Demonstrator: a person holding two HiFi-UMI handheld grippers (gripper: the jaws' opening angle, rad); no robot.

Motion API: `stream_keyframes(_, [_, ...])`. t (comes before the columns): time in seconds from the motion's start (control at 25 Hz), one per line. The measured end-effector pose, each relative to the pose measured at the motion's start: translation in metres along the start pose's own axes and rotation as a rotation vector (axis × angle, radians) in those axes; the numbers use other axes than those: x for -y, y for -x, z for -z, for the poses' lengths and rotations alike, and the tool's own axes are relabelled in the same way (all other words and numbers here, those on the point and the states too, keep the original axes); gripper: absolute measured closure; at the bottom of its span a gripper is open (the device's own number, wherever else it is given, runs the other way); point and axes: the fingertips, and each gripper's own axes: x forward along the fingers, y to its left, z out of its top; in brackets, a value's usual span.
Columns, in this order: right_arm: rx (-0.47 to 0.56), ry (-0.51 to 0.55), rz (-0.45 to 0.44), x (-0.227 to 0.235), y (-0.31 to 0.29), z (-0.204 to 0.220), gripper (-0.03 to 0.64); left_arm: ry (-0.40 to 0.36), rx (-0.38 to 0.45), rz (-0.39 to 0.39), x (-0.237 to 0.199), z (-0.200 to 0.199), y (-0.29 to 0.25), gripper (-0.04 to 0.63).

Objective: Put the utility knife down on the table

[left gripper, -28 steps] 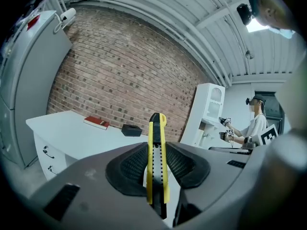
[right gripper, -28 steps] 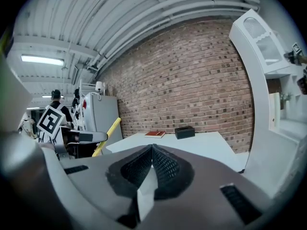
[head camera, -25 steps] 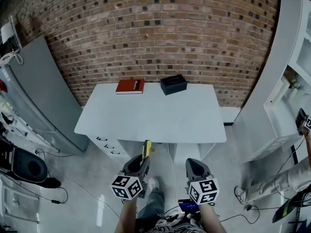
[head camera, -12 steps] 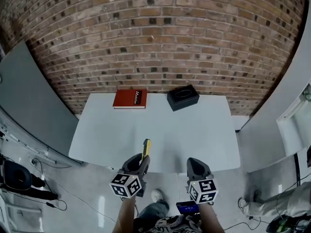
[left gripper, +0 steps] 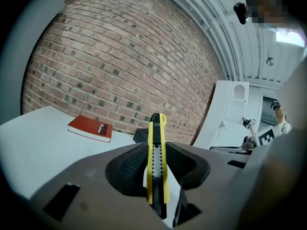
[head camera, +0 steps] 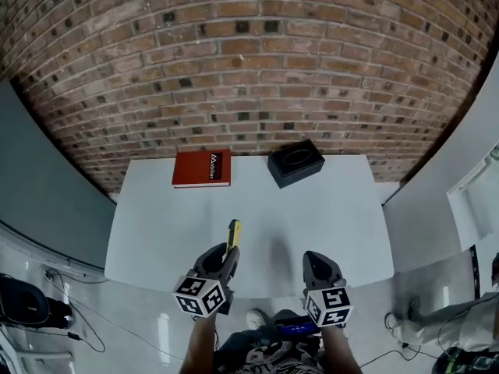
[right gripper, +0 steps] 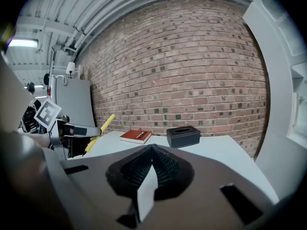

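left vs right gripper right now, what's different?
1. The left gripper clamps a yellow utility knife that sticks out forward past its tips; the right gripper holds nothing.
2. The left gripper's jaws are kept apart by the knife's body; the right gripper's pads meet.

Shared: both are side by side over the near edge of the white table, pointing toward the brick wall.

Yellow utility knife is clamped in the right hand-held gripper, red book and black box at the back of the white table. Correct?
Not right: the yellow utility knife is clamped in the left hand-held gripper, as the left gripper view shows. The right hand-held gripper is shut and empty. The red book and black box are at the back of the white table.
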Motion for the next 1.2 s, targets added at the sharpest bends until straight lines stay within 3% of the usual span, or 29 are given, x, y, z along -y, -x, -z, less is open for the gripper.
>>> stream_keyframes(0.56, [0.017, 0.014, 0.014, 0.006, -0.011, -0.012, 0.617, -0.014, 0.037, 0.034, -0.003, -0.029, -0.024, 0.476])
stream_keyframes(1.2, [-0.041, 0.004, 0.003, 0.016, -0.042, 0.0, 0.617, -0.007, -0.026, 0.019, -0.021, -0.016, -0.053, 0.476])
